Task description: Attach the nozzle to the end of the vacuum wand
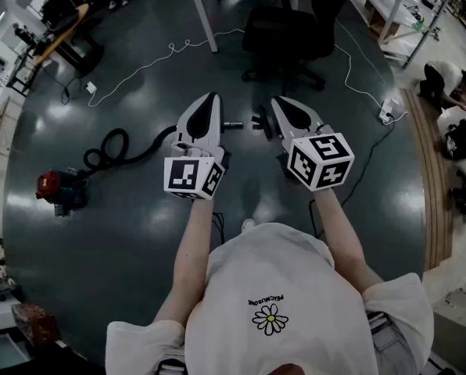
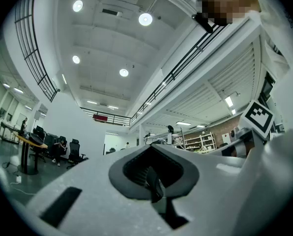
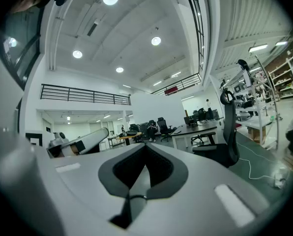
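White-shelled, the left gripper (image 1: 209, 100) and the right gripper (image 1: 277, 102) are held up side by side, each with its jaws pressed together on nothing. Only the head view shows the floor. A small black part, seemingly the nozzle (image 1: 261, 121), lies there between the two tips, just beside the wand end (image 1: 233, 123). The hose (image 1: 116, 148) runs left past the left gripper to a red vacuum (image 1: 59, 190). Both gripper views look over the hall and up at the ceiling lamps, and each catches the other gripper at its edge.

White left gripper (image 1: 210, 100), right gripper (image 1: 278, 103); seemingly red vacuum (image 1: 55, 187)
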